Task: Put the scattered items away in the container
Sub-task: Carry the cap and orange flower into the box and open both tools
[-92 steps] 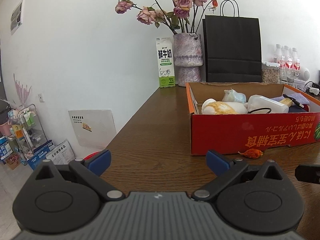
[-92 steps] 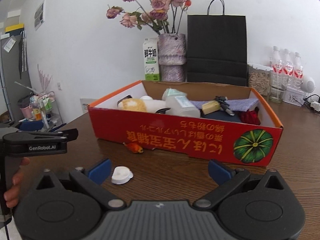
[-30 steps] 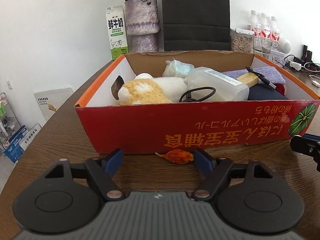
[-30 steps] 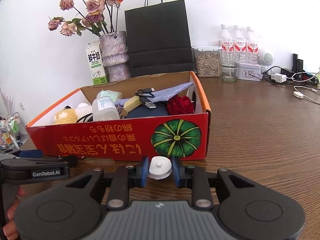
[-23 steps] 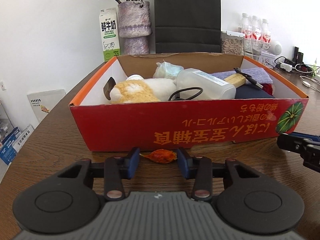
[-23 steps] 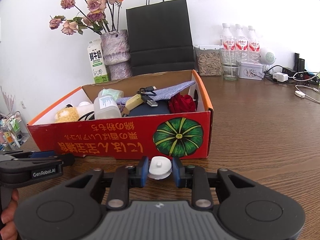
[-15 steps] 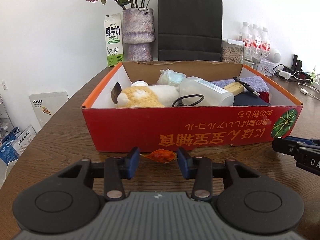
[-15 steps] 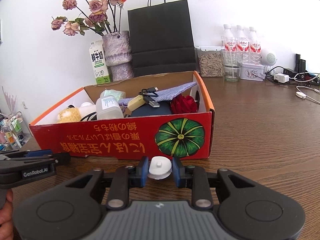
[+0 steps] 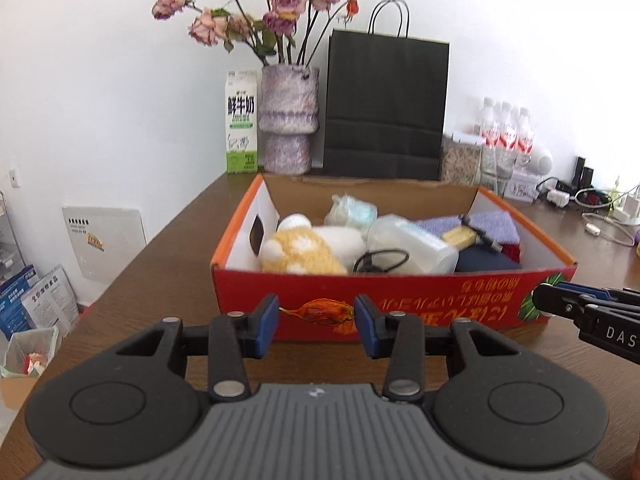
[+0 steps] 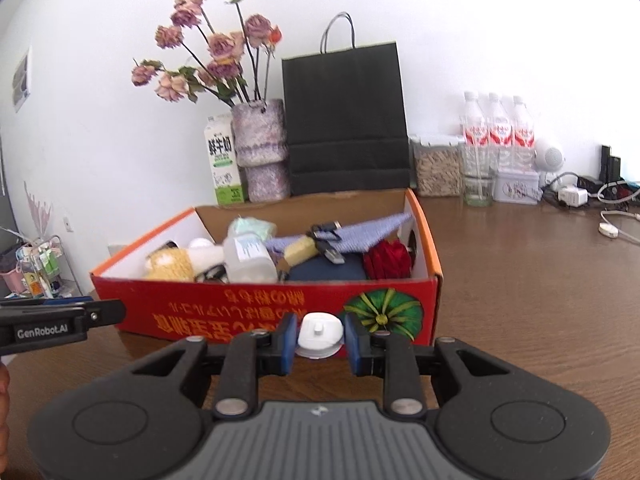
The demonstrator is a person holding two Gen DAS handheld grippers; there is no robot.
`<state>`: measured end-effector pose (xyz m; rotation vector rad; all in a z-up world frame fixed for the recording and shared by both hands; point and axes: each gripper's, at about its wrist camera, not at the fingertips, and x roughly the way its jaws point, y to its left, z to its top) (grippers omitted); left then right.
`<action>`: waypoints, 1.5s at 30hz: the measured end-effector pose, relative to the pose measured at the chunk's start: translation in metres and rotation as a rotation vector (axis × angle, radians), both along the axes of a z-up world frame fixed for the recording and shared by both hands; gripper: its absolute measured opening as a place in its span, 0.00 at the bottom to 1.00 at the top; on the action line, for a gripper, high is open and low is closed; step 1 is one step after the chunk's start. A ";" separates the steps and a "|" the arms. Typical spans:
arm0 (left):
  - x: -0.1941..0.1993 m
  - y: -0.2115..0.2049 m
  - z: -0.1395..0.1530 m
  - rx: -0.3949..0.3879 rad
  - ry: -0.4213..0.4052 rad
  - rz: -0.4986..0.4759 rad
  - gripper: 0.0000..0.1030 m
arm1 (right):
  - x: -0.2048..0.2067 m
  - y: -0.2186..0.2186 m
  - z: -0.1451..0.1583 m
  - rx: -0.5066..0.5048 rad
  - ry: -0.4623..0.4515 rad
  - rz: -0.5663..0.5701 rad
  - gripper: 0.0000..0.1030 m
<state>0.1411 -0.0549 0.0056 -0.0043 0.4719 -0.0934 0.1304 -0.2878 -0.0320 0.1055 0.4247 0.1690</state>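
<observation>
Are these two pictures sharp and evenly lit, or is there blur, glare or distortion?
Left wrist view: fisheye bends the wall edges, dark corners, the white wall is overexposed, the water bottles are smeared. Right wrist view: same curved distortion and bright wall, but the red box and white cap look fairly sharp.

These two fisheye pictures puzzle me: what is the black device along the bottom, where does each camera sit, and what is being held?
No robot: a person carries a hand-held gripper in each hand, with a camera on each that looks along its fingers. In the left wrist view, the left hand-held gripper is shut on an orange dried flower. In the right wrist view, the right hand-held gripper is shut on a white cap. Both hang before a red cardboard box, partly filled, on a brown wooden table.
</observation>
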 end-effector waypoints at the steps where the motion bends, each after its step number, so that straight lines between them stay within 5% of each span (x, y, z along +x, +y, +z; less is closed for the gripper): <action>1: 0.000 -0.001 0.004 -0.001 -0.014 -0.003 0.41 | 0.000 0.001 0.005 -0.001 -0.013 0.003 0.24; 19: 0.071 -0.028 0.055 -0.052 -0.172 0.029 0.41 | 0.080 0.013 0.072 0.017 -0.175 -0.037 0.24; 24: 0.103 -0.037 0.036 -0.053 -0.201 0.057 0.41 | 0.104 0.005 0.051 0.047 -0.157 -0.042 0.24; 27: 0.116 -0.042 0.018 0.004 -0.124 0.052 0.41 | 0.110 0.007 0.040 -0.001 -0.115 -0.080 0.24; 42: 0.108 -0.041 0.008 0.022 -0.122 0.068 0.41 | 0.104 0.016 0.030 -0.014 -0.100 -0.065 0.24; 44: 0.106 -0.041 0.008 0.027 -0.134 0.076 0.44 | 0.103 0.016 0.030 -0.015 -0.105 -0.071 0.27; 45: 0.105 -0.041 0.008 0.031 -0.142 0.086 0.49 | 0.102 0.016 0.030 -0.018 -0.105 -0.071 0.36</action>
